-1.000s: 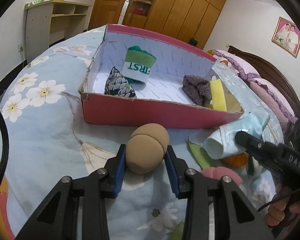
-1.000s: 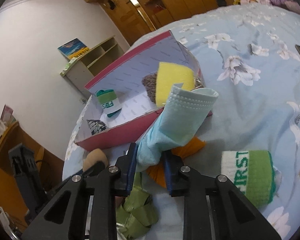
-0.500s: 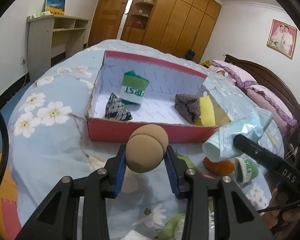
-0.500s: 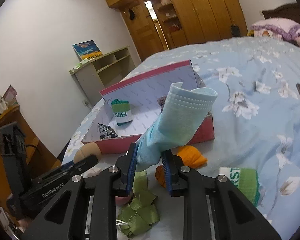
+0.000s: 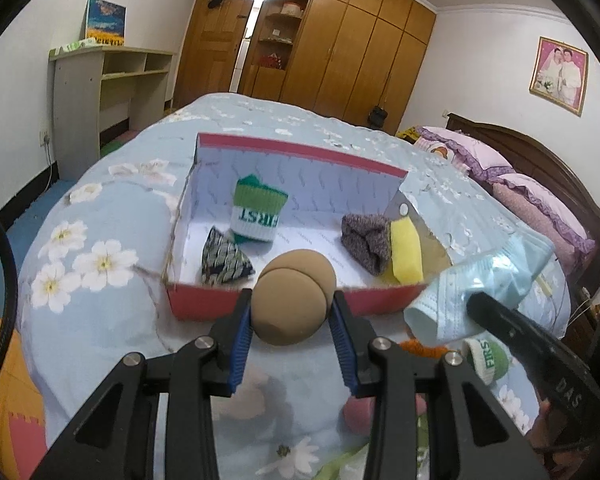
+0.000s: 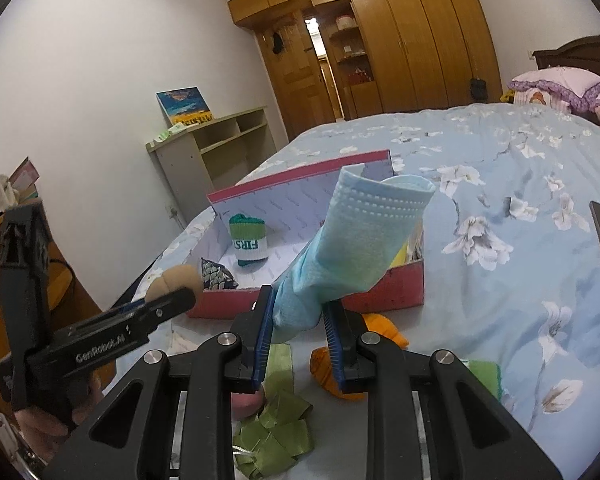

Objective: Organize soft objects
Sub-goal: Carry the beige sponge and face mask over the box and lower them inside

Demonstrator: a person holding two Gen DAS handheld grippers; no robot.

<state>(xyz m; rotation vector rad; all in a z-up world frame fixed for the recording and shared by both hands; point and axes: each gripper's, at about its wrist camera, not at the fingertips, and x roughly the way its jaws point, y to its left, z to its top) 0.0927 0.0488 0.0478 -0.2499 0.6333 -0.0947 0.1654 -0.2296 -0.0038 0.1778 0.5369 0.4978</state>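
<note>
Left wrist view
Left gripper (image 5: 292, 320): lower centre; we see its jaws clamped on the tan foam ball (image 5: 294, 298).
Box (image 5: 296, 305): red, open, on the bed (image 5: 112, 292), centre frame.
Box contents: green-and-white sock roll (image 5: 258, 214), patterned pouch (image 5: 225, 259), grey knit roll (image 5: 367, 242), yellow sponge (image 5: 406, 254).
Right gripper (image 5: 474, 302): at right, carrying the light blue sock (image 5: 476, 286).

Right wrist view
Right gripper (image 6: 298, 320): lower centre; we see its jaws clamped on the light blue sock (image 6: 356, 248), which stands up before the box (image 6: 380, 302).
Left gripper (image 6: 184, 294): lower left, with the tan ball (image 6: 174, 278).
Bed, lower frame: orange item (image 6: 382, 328), green scraps (image 6: 278, 436).
</note>
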